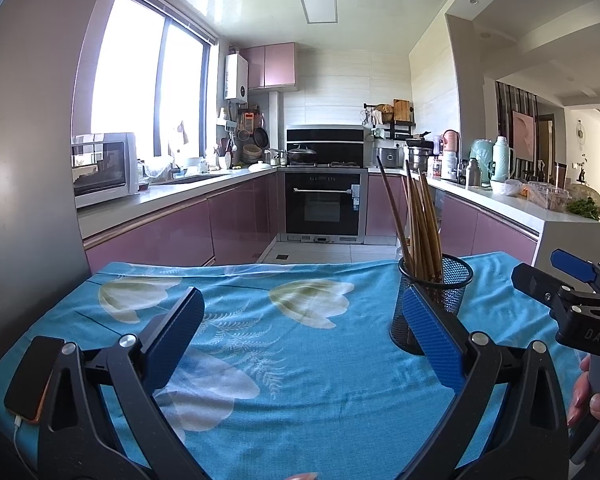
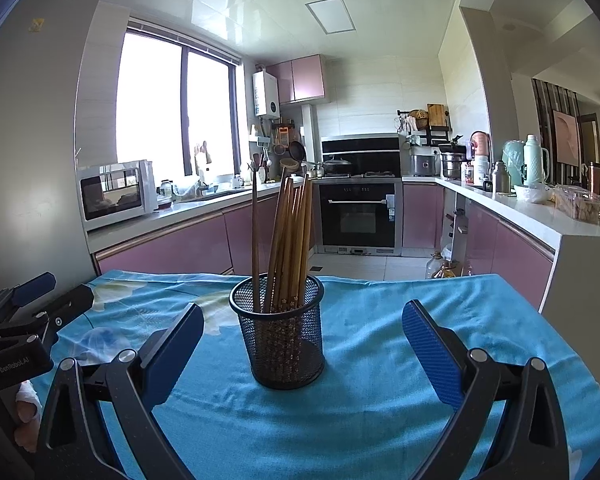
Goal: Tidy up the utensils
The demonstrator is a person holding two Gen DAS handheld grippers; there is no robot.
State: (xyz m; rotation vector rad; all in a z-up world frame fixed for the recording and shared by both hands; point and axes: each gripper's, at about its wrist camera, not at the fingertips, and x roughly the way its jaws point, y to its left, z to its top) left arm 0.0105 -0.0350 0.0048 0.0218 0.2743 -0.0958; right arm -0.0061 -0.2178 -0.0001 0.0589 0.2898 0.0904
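Two hand-held grippers (image 1: 304, 334) (image 2: 302, 346) agape | holder (image 2: 280, 332) mid-cloth (image 2: 380, 400), edges clear

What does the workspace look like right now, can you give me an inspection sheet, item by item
Surface: blue floral tablecloth, lightly creased.
Job's things: wooden chopsticks standing upright in a black mesh holder; no loose utensils seen on the cloth.
Clutter: smartphone lying at the cloth's left edge.
Grippers: left gripper open, empty; right gripper open, empty, aimed at the holder without touching it.
Cables: white charging cable plugged into the phone.
Surroundings: kitchen with pink cabinets, built-in oven, microwave, crowded worktops.
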